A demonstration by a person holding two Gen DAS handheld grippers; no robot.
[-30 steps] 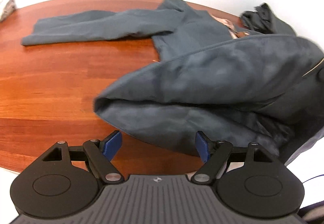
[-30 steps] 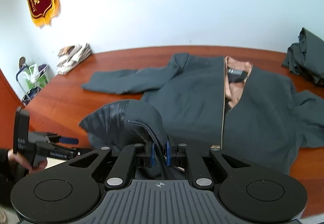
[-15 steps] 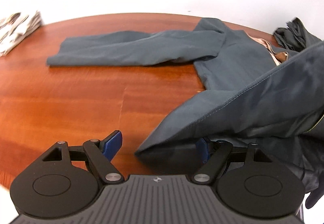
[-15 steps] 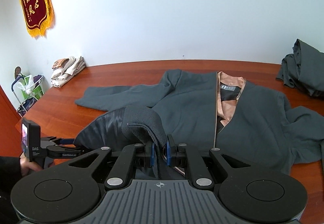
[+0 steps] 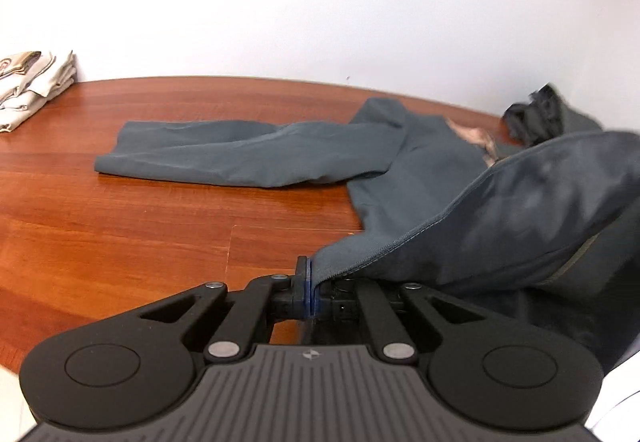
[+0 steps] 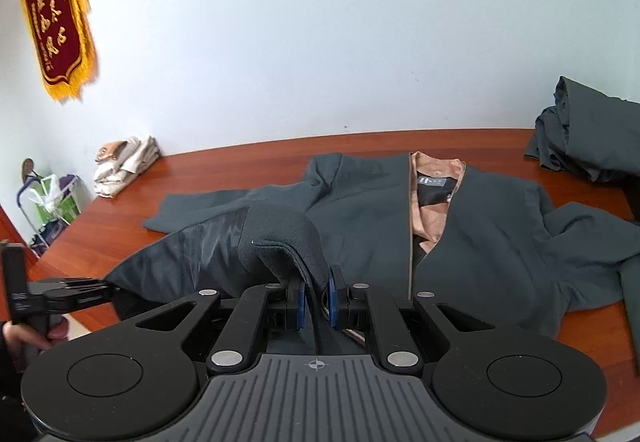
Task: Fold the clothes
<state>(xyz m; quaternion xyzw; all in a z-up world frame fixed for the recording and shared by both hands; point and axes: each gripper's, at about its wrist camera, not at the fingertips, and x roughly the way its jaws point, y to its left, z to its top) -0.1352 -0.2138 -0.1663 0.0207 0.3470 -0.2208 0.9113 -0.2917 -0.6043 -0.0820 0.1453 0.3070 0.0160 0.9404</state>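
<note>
the dark grey-green suit jacket with a tan lining lies spread on the reddish wooden table, collar far. both grippers are clamped on its near hem: left gripper on the left corner, right gripper mid-hem, so the fold runs away toward the collar.

Counts, placed relative to the table: one dark grey jacket spread on it, one crumpled dark garment at its far right corner, one folded beige cloth pile at its far left corner. One red pennant on the wall above that corner. Two grippers: left gripper, right gripper, both at the near edge.
</note>
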